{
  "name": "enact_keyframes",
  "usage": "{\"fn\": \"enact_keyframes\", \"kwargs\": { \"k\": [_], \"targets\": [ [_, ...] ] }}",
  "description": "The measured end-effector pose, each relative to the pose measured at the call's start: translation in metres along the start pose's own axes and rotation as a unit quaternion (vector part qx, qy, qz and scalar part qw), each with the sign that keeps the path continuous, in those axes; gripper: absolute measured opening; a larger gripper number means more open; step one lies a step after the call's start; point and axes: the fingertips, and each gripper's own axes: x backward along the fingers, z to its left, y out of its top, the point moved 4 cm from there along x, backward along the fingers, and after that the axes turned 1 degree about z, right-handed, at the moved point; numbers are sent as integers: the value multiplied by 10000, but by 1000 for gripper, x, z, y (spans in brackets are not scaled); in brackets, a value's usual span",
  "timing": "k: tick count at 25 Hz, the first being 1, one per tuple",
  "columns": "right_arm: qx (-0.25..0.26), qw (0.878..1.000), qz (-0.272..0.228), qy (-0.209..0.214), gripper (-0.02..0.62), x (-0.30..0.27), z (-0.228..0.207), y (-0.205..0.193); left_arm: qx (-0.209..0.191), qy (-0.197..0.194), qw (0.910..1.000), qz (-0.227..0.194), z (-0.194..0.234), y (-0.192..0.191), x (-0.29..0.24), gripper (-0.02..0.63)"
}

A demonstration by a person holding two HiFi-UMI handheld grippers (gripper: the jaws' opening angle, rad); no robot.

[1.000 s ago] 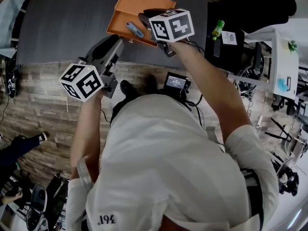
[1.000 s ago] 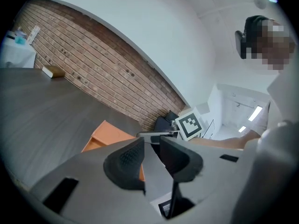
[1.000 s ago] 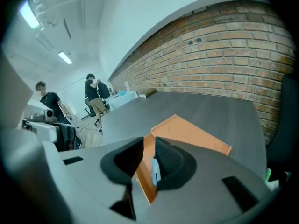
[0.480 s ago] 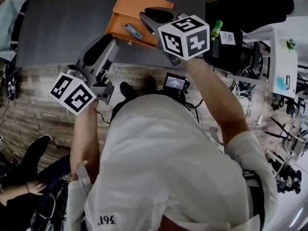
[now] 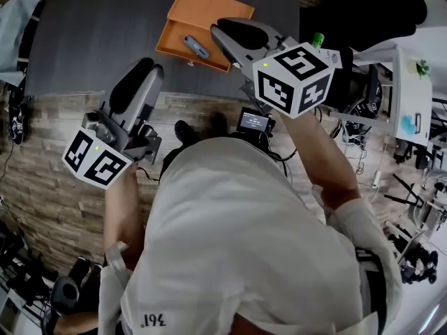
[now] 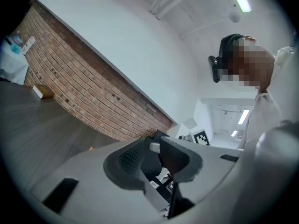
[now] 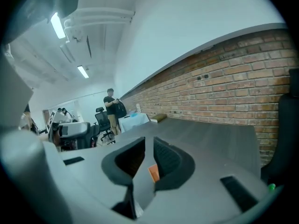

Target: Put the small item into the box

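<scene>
Head view: the left gripper [image 5: 142, 70] and right gripper [image 5: 229, 29] have risen away from the orange box [image 5: 173, 39], where the small item [image 5: 196, 46] lies. Both are empty. The left's jaws stand slightly apart; the right's have just been closing to a narrow gap.

A red brick wall [image 7: 224, 78] runs along the dark grey desk [image 5: 91, 33]. Tube lights [image 7: 57, 24] line the white ceiling. The floor [image 5: 56, 152] is wood plank.

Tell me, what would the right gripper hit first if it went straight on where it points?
Probably the orange box, seen through the gap of the right gripper; depth is unclear. Its jaws have just been closing, with nothing between them.
</scene>
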Motion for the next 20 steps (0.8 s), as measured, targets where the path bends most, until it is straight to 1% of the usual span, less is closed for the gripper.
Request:
{"fn": "enact_keyframes", "kwargs": {
  "k": [11,20],
  "targets": [
    [-68,9995,-281,93,52,25,16,5,-62,-38,9999,-139,-15,4,19,109],
    [-87,9994,-338,74,49,47,21,5,-115,-6,9998,-171,-26,5,33,109]
  ]
}}
